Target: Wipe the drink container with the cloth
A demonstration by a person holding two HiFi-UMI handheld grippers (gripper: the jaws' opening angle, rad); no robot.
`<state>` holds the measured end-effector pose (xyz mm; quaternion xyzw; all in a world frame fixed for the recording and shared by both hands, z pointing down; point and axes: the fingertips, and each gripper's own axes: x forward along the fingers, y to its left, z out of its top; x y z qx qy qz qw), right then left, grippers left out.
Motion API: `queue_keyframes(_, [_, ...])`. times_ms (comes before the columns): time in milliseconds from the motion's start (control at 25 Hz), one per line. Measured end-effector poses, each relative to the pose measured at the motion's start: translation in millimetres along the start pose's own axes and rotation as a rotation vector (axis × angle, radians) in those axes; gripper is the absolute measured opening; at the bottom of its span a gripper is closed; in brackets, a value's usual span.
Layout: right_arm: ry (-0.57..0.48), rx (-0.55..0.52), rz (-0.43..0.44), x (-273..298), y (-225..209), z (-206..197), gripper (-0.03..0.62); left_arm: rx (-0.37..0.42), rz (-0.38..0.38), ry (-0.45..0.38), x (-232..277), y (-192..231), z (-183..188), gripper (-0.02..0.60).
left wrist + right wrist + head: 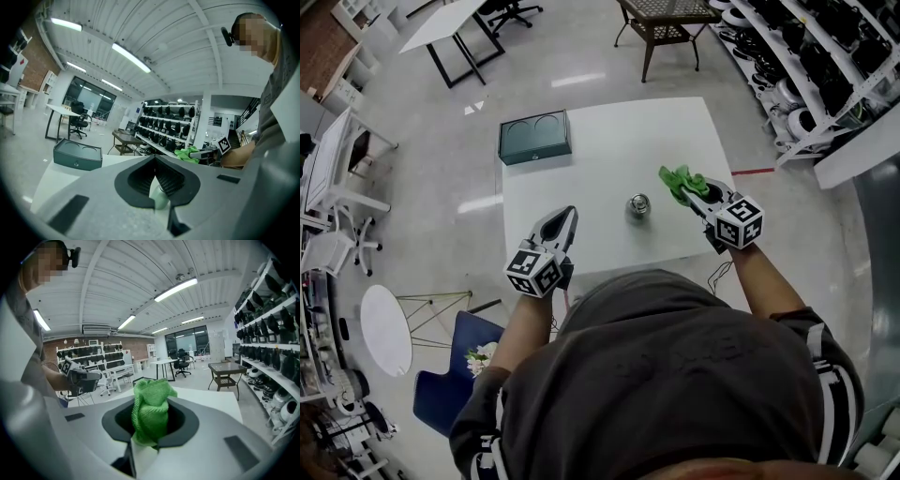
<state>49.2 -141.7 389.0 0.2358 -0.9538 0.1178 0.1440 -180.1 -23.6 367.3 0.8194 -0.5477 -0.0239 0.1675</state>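
Note:
A small shiny metal drink container (638, 206) stands upright near the front middle of the white table (609, 141). My right gripper (692, 190) hovers to its right, shut on a bunched green cloth (679, 180) (150, 411) that sticks out of the jaws. My left gripper (562, 223) hangs over the table's front left part, jaws shut with nothing in them (154, 180). In the left gripper view a pale part of the container (158, 196) shows just behind the shut jaws. Neither gripper touches the container.
A dark green box (534, 137) with two round hollows in its lid sits on the table's far left corner. A lattice-top side table (661, 26) stands beyond. Shelves of helmets (806, 66) run along the right. A blue chair (450, 375) is at my left.

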Motion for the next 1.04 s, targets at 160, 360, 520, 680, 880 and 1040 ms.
queue_keyframes(160, [0.006,-0.023,-0.01,0.4,1.1,0.5,0.077,0.002,0.003,-0.002,-2.2,0.4,1.1,0.005])
queue_keyframes(360, [0.01,-0.03,-0.012,0.8,0.5,0.6,0.077,-0.012,0.006,-0.002,-2.7,1.1,-0.4,0.005])
queue_keyframes(520, [0.013,-0.035,-0.011,1.4,1.4,1.0,0.077,-0.001,0.006,0.0,-3.8,1.9,-0.7,0.005])
queue_keyframes(680, [0.012,-0.041,-0.011,1.6,2.8,2.0,0.077,0.0,0.006,-0.002,-5.3,1.7,0.3,0.005])
queue_keyframes(880, [0.015,-0.044,-0.012,1.4,1.5,0.9,0.075,-0.002,0.009,-0.001,-4.4,2.2,-0.2,0.005])
queue_keyframes(1040, [0.017,-0.042,-0.016,-0.7,1.5,-1.2,0.075,-0.006,0.01,-0.002,-5.9,1.8,-1.3,0.005])
